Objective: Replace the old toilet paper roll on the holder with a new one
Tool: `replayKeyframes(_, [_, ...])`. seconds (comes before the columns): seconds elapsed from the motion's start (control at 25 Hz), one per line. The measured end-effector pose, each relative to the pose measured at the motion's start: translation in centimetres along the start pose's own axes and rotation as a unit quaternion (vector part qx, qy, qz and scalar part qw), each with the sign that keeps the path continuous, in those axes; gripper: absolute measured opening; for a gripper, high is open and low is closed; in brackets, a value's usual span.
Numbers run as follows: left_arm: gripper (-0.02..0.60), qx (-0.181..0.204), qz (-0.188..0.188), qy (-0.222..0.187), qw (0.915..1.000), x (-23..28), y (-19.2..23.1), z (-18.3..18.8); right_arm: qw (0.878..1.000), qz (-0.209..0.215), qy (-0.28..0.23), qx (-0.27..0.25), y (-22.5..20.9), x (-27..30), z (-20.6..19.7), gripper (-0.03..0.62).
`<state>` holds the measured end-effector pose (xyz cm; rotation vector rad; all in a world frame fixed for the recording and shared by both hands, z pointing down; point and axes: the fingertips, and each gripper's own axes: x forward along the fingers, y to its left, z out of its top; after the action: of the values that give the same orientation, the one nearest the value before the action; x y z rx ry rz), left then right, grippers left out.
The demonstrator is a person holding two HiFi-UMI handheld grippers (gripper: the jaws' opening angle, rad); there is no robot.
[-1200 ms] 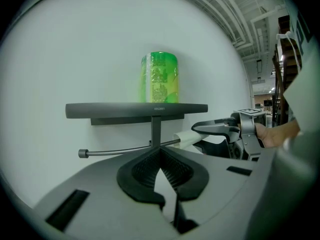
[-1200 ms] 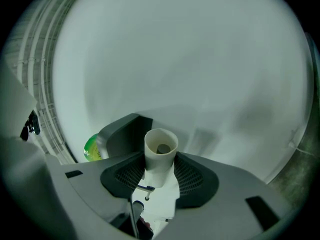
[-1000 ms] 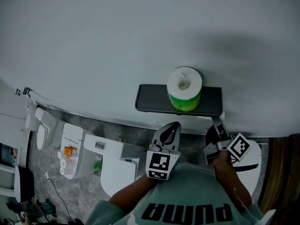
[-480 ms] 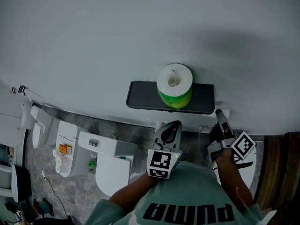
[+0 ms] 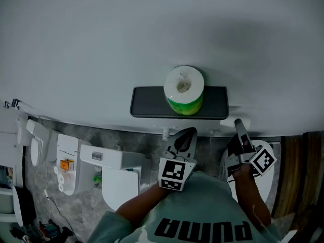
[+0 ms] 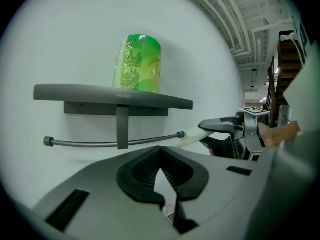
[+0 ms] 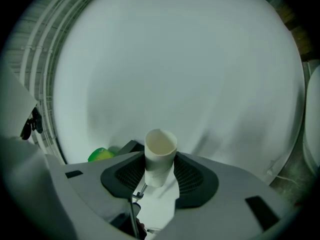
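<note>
Wall: a plain pale grey wall (image 5: 101,44) fills most of my head view.
Shelf: a dark shelf (image 5: 152,105) is fixed level on the wall. A thin rod (image 6: 100,144) hangs under it from a single bracket.
Roll: a green-wrapped roll (image 5: 184,90) stands upright on the shelf, near its middle.
Tube: a bare cardboard tube (image 7: 161,144) sits at the rod's free end, below the shelf's right end. I can't tell whether it touches the rod's tip.
Right gripper: the right gripper (image 7: 160,156) pinches the tube across its lower part. The tube's open end faces the wall.
Left gripper: the left gripper (image 6: 160,151) has its jaws pressed together with nothing between them. It points at the rod under the shelf and is apart from it.
Floor: mottled grey stone floor (image 5: 126,138) runs along the foot of the wall. Wood planks (image 5: 298,166) show at the right edge.
Toilet: a white toilet (image 5: 119,178) stands against the wall, left of my left arm. More white fixtures (image 5: 66,161) stand further left.
Right side: a white round fixture (image 5: 271,173) lies under the right gripper.
</note>
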<state>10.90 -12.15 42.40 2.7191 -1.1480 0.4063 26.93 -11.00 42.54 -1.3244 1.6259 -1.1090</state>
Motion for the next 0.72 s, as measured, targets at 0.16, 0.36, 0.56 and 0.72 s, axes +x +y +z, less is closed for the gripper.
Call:
replayKeyframes(0.16, [0.005, -0.003, -0.011, 0.005, 0.9999, -0.4, 0.3, -0.1, 0.999, -0.007, -0.012, -0.029, 1.2, -1.2, -0.4, 0.187])
replayKeyframes(0.36, [0.005, -0.001, -0.025, 0.004, 0.9997, -1.1, 0.8, 0.1, 0.998, -0.007, -0.019, -0.055, 3.1, -2.3, -1.5, 0.187])
replayKeyframes(0.56, [0.005, -0.002, -0.025, -0.001, 0.9997, -2.5, 2.0, 0.3, 0.991, 0.001, 0.005, -0.130, 6.4, -2.5, -4.0, 0.187])
replayKeyframes(0.72, [0.005, -0.008, -0.016, -0.005, 0.9998, -3.8, 3.7, 0.3, 0.976, 0.020, 0.045, -0.211, 10.1, -1.3, -6.8, 0.187])
